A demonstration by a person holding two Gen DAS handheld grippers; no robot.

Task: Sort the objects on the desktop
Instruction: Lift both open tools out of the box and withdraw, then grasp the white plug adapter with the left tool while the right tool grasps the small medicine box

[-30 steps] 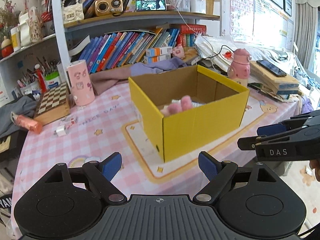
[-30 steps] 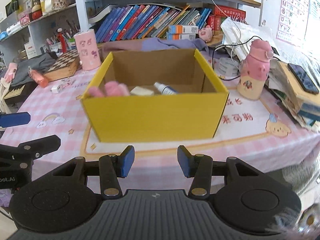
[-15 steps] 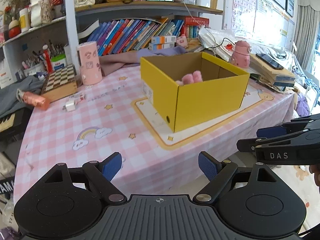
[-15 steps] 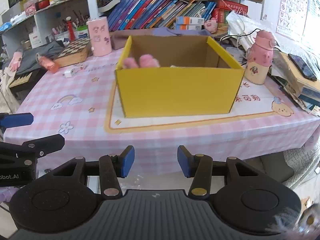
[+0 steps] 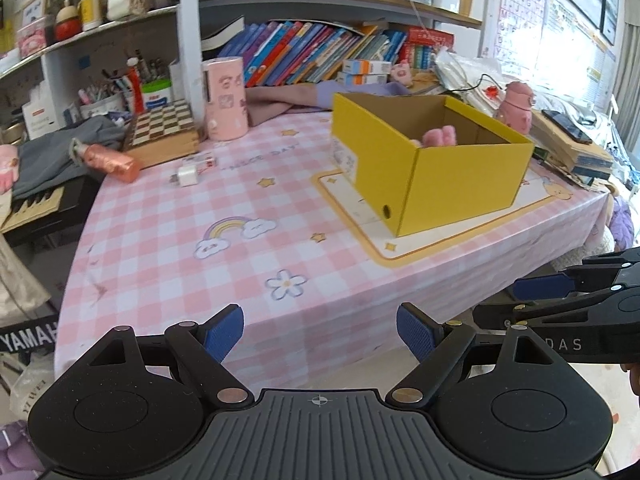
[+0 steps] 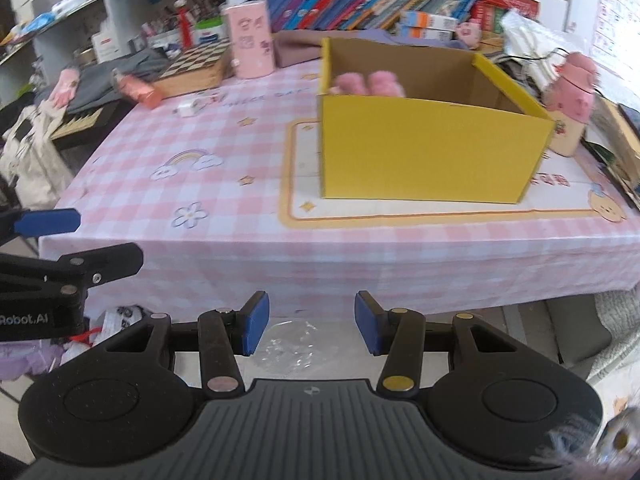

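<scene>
A yellow cardboard box stands on the pink checked tablecloth, with a pink plush toy inside. My left gripper is open and empty, held off the table's front edge. My right gripper is open and empty, low in front of the table. Each gripper shows in the other's view: the right one, the left one. A white charger plug and a copper-pink bottle lie at the far left of the table.
A chessboard box and a pink canister stand at the back left. A pink flask and a stack of books with a phone are at the right. Bookshelves line the back. A keyboard sits left of the table.
Both grippers have pulled back and away from the box, past the table's front edge. They stay open and empty. The box now looks smaller and farther.
</scene>
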